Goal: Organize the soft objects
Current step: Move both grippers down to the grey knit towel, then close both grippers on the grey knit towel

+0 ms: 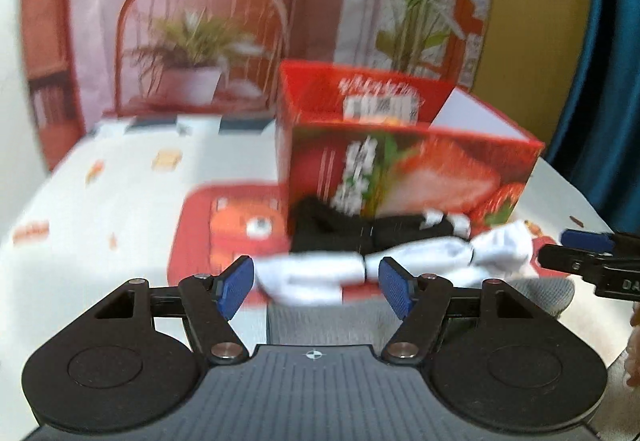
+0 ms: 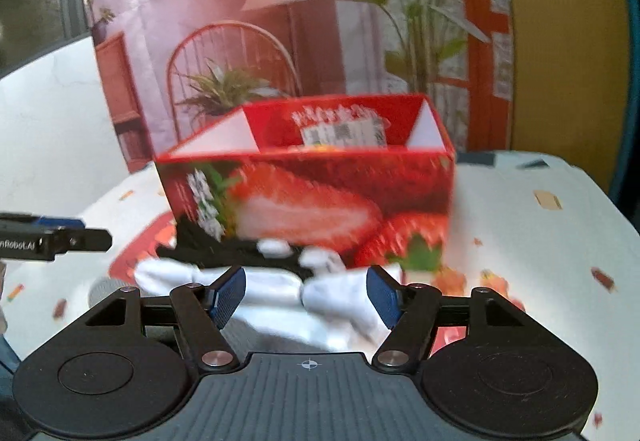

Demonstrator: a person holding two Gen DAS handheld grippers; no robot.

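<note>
**Blue-padded grippers wide over a heap of socks**

Blue pads frame both views. The left gripper has its jaws spread wide with nothing between them, hovering just above the near end of a white sock. A grey sock lies nearest, under and partly hidden by the gripper body. Beyond the white sock, touching it, lies a black sock with white bands, pressed against the foot of the box.

The right gripper is likewise spread apart and holds nothing; the white sock bunches between and below its pads, though whether they touch the cloth is unclear through the blur.

Behind the socks stands an open-topped red strawberry box on the worktop, which wears a white printed cloth. Farthest back hangs a backdrop picturing a chair and potted plants.
</note>
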